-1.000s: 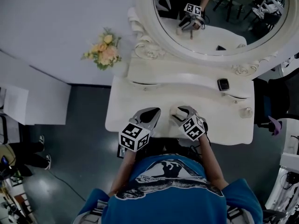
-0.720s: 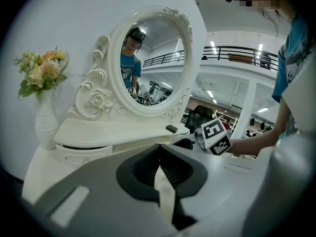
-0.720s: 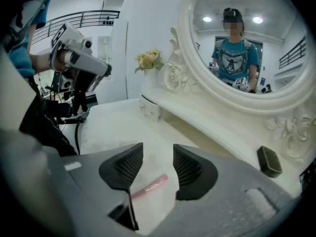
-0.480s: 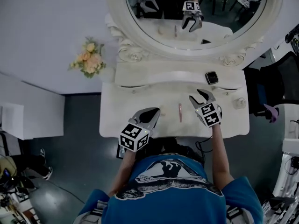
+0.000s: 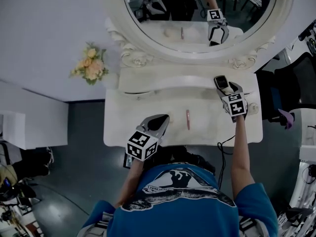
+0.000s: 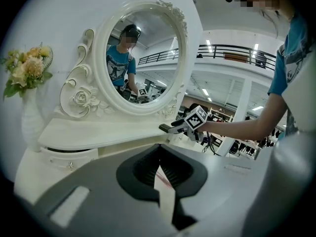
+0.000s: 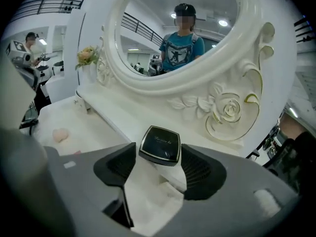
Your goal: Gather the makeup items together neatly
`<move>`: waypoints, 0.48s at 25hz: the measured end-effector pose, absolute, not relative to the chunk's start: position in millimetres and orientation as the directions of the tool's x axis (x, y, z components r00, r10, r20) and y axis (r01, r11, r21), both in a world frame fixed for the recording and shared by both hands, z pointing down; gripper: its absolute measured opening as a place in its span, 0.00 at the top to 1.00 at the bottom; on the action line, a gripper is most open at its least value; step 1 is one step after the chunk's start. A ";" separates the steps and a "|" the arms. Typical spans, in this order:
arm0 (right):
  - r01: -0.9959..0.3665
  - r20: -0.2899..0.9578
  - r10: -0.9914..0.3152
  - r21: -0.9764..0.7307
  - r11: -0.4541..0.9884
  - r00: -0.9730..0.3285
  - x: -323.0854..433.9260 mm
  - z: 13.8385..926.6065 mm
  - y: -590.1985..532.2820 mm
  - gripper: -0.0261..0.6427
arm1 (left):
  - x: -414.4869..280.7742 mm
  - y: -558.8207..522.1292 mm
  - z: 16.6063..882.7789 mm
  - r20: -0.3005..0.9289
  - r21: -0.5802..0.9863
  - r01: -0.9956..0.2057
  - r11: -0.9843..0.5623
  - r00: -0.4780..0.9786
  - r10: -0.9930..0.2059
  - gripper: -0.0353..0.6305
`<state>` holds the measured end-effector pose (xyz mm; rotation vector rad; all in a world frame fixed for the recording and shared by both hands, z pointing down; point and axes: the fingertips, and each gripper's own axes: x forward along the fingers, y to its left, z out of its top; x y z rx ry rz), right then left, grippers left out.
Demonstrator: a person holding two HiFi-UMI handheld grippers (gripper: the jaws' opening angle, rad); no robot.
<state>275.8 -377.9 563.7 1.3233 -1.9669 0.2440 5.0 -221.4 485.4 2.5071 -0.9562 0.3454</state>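
The compact (image 7: pixel 159 143) lies just below the mirror (image 7: pixel 148 14), between the right gripper's (image 7: pixel 157 158) just-widened jaws, untouched. It looks rigid, light and slick, so pinch its side edges. The left gripper (image 6: pixel 159 151) is closed and empty.

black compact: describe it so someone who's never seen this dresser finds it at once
Under the big oval mirror, the white dressing table has a raised shelf. At its right end lies the black compact, between the right tongs, whose jaws have just been opening. It is the only dark, square thing there; the lipstick lower down is a slim pink tube.
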 end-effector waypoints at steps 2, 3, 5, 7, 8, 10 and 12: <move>-0.887 0.673 -0.712 0.182 0.425 -0.203 279.7 570.2 -383.8 0.51 | 4.2 -221.4 486.0 0.378 0.305 -0.684 -0.663 0.725 -0.575 0.93; -0.900 0.672 -0.708 0.143 0.411 -0.217 280.1 572.9 -386.2 0.50 | 3.7 -221.5 486.3 0.380 0.304 -0.688 -0.659 0.722 -0.578 0.93; -0.923 0.663 -0.706 0.057 0.380 -0.250 279.1 576.8 -389.4 0.48 | 2.9 -221.6 486.6 0.384 0.302 -0.694 -0.654 0.716 -0.583 0.93; -0.939 0.645 -0.716 -0.008 0.343 -0.267 278.5 579.3 -391.8 0.47 | 2.1 -221.0 486.7 0.388 0.301 -0.699 -0.649 0.712 -0.586 0.93; -0.945 0.637 -0.723 -0.027 0.326 -0.268 278.7 580.9 -392.8 0.47 | 1.7 -220.5 486.9 0.390 0.301 -0.700 -0.647 0.710 -0.586 0.93; -0.952 0.625 -0.736 -0.036 0.305 -0.260 279.3 582.6 -393.7 0.47 | 1.1 -219.4 487.8 0.395 0.301 -0.702 -0.645 0.708 -0.586 0.93; -0.953 0.618 -0.743 -0.033 0.301 -0.256 279.2 581.8 -393.3 0.48 | 1.3 -218.4 489.0 0.399 0.300 -0.702 -0.646 0.707 -0.583 0.93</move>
